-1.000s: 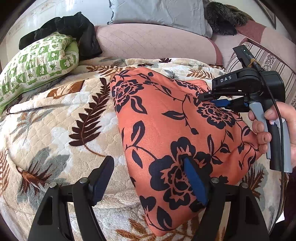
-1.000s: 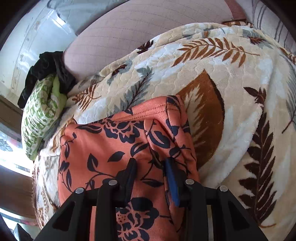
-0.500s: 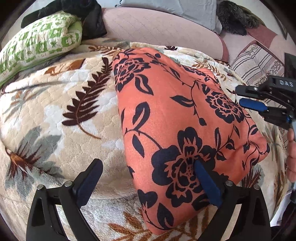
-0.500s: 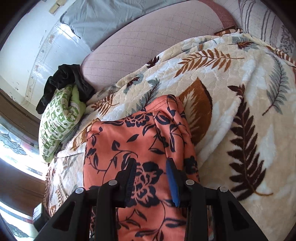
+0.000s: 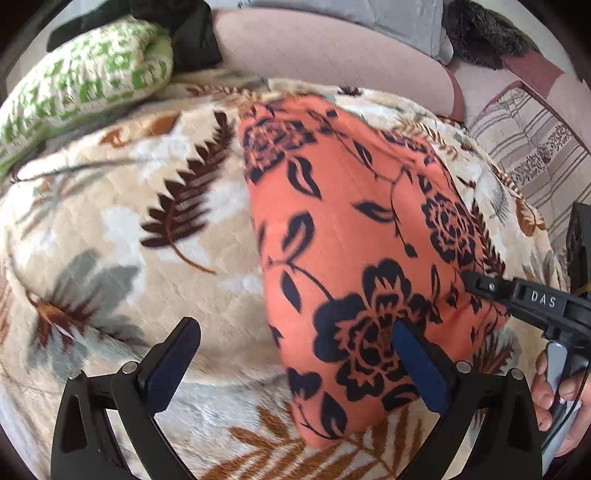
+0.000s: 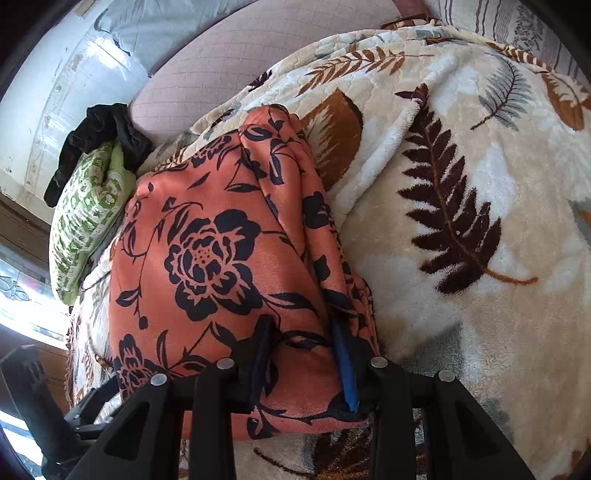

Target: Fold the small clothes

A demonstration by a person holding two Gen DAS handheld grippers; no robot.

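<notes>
An orange garment with dark flowers lies folded in a long wedge on the leaf-print blanket. My left gripper hovers over its near end with jaws wide open. Its right finger is above the fabric and its left finger is above the blanket. My right gripper is shut on a bunched fold along the orange garment's right edge. From the left wrist view, the right gripper reaches in at the garment's right corner, with a hand on its handle.
A green-patterned cushion and a black cloth lie at the far left. A pink backrest with a grey pillow runs behind. A striped cover lies at the right. Bare blanket spreads right of the garment.
My left gripper's jaws have spread wider and now straddle the garment's near end. The right gripper has travelled nearer along the garment's right edge, still closed on the fabric.
</notes>
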